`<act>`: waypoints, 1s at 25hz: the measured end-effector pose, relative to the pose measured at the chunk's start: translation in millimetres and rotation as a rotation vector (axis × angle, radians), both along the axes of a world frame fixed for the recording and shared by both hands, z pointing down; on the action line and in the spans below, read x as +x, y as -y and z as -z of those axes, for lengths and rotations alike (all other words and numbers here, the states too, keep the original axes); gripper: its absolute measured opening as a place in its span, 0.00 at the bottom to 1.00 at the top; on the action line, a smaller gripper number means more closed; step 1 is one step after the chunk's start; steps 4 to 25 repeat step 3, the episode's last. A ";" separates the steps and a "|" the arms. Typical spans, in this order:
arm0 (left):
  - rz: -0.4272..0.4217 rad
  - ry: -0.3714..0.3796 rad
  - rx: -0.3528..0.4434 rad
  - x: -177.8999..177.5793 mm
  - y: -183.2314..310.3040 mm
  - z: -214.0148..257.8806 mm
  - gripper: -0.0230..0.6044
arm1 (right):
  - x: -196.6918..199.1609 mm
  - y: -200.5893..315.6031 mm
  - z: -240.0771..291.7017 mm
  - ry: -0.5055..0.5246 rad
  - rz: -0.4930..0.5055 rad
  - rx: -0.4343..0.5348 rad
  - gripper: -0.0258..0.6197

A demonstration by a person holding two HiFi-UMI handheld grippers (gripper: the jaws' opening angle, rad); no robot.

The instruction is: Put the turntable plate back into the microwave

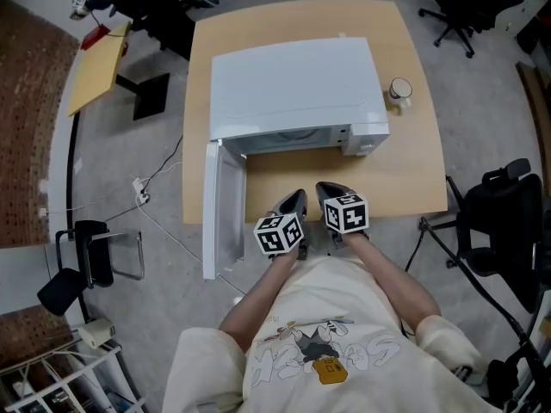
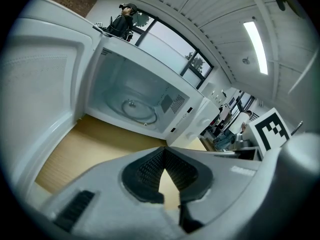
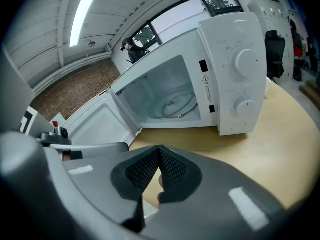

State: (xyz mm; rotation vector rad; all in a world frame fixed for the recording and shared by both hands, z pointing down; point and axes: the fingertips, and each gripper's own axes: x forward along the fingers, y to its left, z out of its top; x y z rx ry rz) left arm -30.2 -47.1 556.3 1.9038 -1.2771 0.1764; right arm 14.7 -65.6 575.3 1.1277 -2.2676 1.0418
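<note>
Microwave (image 1: 293, 93) on table (image 1: 405, 170), door (image 1: 213, 209) swung open at left. Turntable plate (image 3: 175, 104): apparently already seated in the cavity, though the clear glass makes this uncertain. Left gripper (image 2: 163, 151), right gripper (image 3: 159, 151) — jaws pressed together, nothing held, near table edge. Remaining: likely little.

White microwave (image 1: 293, 84) at centre of the head view, upright on the counter (image 1: 413, 170). Door (image 1: 215, 209) swung wide open toward lower left. Two dials (image 3: 240, 61) beside the cavity. Inside, flat on the floor, a round ring (image 2: 137, 111), possibly the turntable plate; too faint to tell.
</note>
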 end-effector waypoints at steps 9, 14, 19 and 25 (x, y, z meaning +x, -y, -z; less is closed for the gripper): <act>0.008 -0.006 -0.002 -2.6 -1.4 -1.8 0.04 | -0.6 -0.8 -0.2 0.005 -0.002 0.000 0.05; 0.008 -0.006 -0.002 -2.6 -1.4 -1.8 0.04 | -0.6 -0.8 -0.2 0.005 -0.002 0.000 0.05; 0.008 -0.006 -0.002 -2.6 -1.4 -1.8 0.04 | -0.6 -0.8 -0.2 0.005 -0.002 0.000 0.05; 0.008 -0.006 -0.002 -2.6 -1.4 -1.8 0.04 | -0.6 -0.8 -0.2 0.005 -0.002 0.000 0.05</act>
